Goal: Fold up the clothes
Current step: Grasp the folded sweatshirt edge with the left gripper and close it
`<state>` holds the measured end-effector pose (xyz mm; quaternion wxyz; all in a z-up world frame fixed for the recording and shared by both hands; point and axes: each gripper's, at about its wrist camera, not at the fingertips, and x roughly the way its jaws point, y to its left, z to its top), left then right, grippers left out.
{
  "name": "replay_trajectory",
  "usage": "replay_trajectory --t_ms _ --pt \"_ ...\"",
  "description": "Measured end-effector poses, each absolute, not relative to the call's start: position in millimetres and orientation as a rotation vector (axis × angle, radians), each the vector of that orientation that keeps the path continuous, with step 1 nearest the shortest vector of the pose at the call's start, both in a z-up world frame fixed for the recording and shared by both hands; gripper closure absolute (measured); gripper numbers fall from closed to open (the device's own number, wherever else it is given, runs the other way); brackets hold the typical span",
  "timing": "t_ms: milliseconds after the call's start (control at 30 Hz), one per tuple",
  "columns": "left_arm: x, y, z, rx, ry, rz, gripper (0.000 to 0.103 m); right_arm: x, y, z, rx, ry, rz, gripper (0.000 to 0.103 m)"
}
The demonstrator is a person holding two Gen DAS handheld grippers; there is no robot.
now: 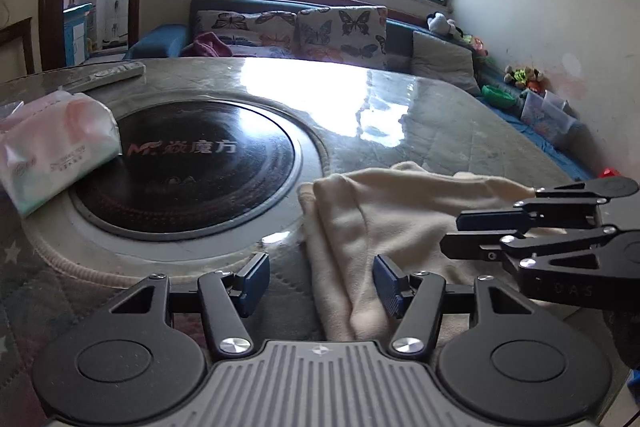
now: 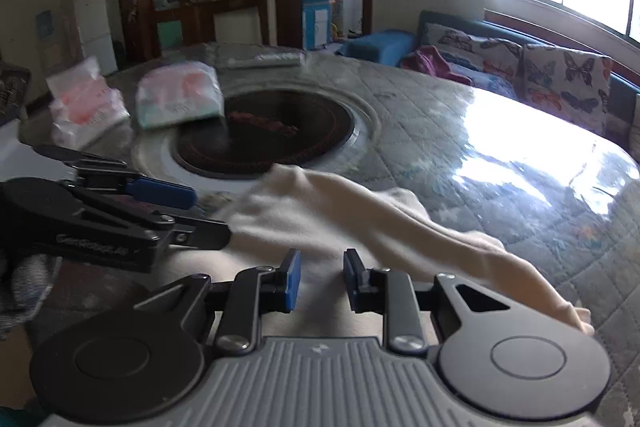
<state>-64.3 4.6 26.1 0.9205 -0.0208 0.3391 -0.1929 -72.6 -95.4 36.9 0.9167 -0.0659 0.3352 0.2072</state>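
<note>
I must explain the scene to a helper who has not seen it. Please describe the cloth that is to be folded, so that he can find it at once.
Start from the round table with the black disc set in its middle. On the near side of that disc lies the cream cloth, soft and rumpled. Unlike the shiny plastic tissue packs across the disc, it is plain, matte and unprinted.

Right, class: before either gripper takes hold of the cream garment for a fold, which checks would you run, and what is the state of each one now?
1. Left gripper open: ok, blue pads apart, nothing pinched.
2. Right gripper free of cloth: ok, a narrow gap, no fabric between the pads.
3. Cream garment lying flat: not ok, it is bunched into ridges.
4. Grippers apart from each other: ok, they are close side by side but not touching.
5. Tissue pack off the garment: ok, it sits across the black round plate.
6. Near hem of the garment: cannot tell, hidden under the grippers.
</note>
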Motion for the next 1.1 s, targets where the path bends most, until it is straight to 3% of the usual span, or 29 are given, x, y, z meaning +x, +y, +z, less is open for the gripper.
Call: replay_trajectory --t_ms 333,500,667,967,1100 --pt "-65.2 19.2 28.6 -0.052 0.71 -0.358 0.041 -95.1 -56.9 39.8 -0.236 0.672 0.556 0.08" --pt "-60.1 28.5 36.1 -0.092 0.713 -0.324 0.031 -107.6 -43.9 48.4 -0.277 0.645 0.615 0.065" --pt "-54.6 34.2 40.3 -0.121 0.73 -0.286 0.019 -113.6 -26.5 43.9 -0.338 0.641 0.65 0.06" --pt "-45.3 34.2 39.6 -0.195 0.792 -0.267 0.012 -120.2 -3.7 27.4 -0.479 0.636 0.638 0.06" --pt "-42.4 29.6 38.7 -0.199 0.813 -0.263 0.011 -121.4 -1.6 23.7 -0.506 0.631 0.622 0.065"
